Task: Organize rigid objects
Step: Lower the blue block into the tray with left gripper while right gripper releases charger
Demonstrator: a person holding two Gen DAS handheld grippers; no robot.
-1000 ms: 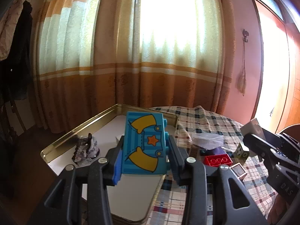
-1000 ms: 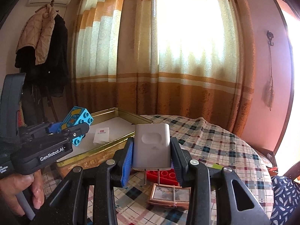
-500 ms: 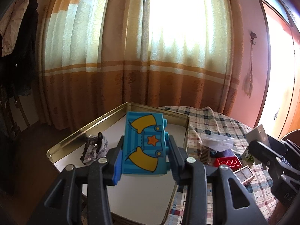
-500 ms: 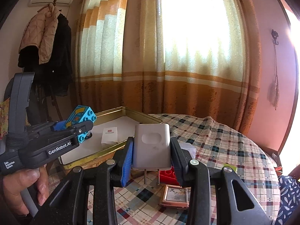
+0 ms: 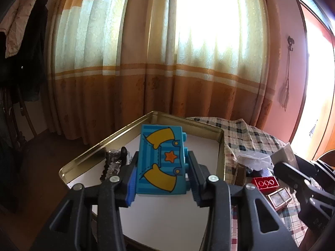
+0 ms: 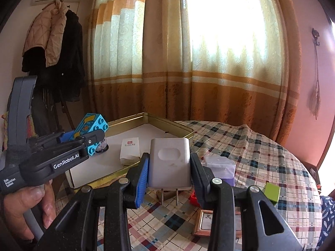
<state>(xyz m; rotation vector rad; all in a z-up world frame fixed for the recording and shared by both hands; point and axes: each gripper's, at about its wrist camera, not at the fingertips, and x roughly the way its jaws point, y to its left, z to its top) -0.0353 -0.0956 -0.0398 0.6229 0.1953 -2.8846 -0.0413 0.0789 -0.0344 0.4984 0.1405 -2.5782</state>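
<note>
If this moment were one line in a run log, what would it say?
left gripper: shut on blue toy brick, above gold tray | right gripper: shut on white charger, over checked tablecloth

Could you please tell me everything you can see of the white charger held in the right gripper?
The white charger is a flat, rounded-corner block that looks like matte plastic, with an oval recess on its facing side and slight scuffs. Two metal prongs stick down from its lower edge. It stands upright, clamped on both sides by the right gripper, whose pads press its side faces. It hangs above the checked tablecloth, just beside the gold tray, touching nothing else.
</note>
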